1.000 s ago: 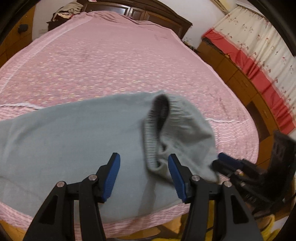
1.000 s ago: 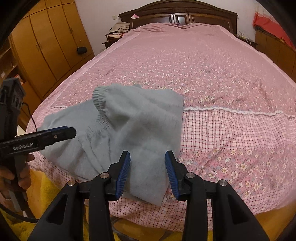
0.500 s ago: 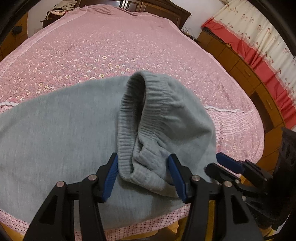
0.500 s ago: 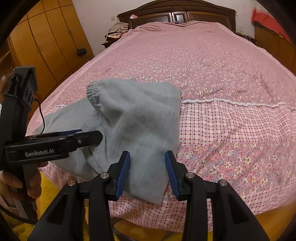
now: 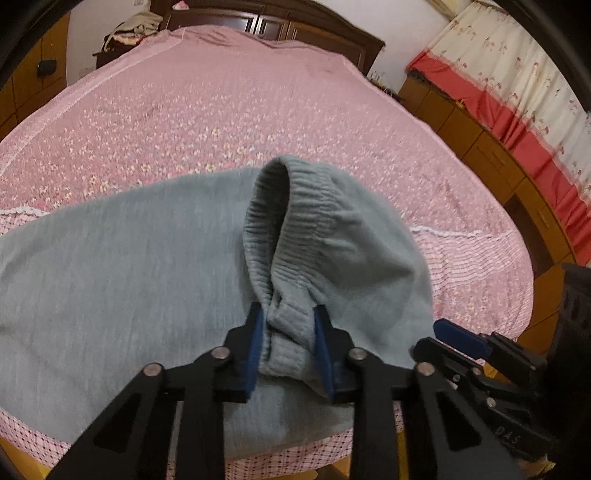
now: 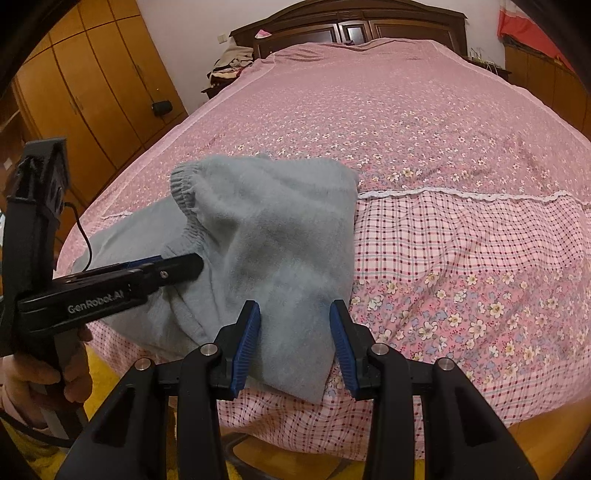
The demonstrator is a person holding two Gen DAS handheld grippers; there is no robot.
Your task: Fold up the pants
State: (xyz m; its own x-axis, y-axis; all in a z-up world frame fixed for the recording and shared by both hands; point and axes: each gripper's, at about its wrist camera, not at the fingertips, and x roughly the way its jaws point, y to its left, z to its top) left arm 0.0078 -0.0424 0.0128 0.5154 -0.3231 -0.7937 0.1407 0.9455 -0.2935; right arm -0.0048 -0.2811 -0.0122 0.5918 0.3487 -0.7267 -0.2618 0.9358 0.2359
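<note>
Grey-blue pants lie folded near the front edge of the pink bed. Their ribbed waistband stands up in a loop. My left gripper is closing, and its blue pads press a bunched piece of the waistband from both sides. The right wrist view shows the left gripper reaching in from the left at the waistband. My right gripper stands open over the near right corner of the pants, its pads apart from the cloth. It also shows low at the right as the right gripper.
The flowered bedspread runs back to a dark headboard. A wooden wardrobe stands on the left, with a pile of clothes behind it. Low cabinets and a red-trimmed curtain line the right. A hand holds the left gripper's handle.
My left gripper moved forward onto the waistband and its jaws came together on the cloth. The right gripper stayed where it was, still open.
</note>
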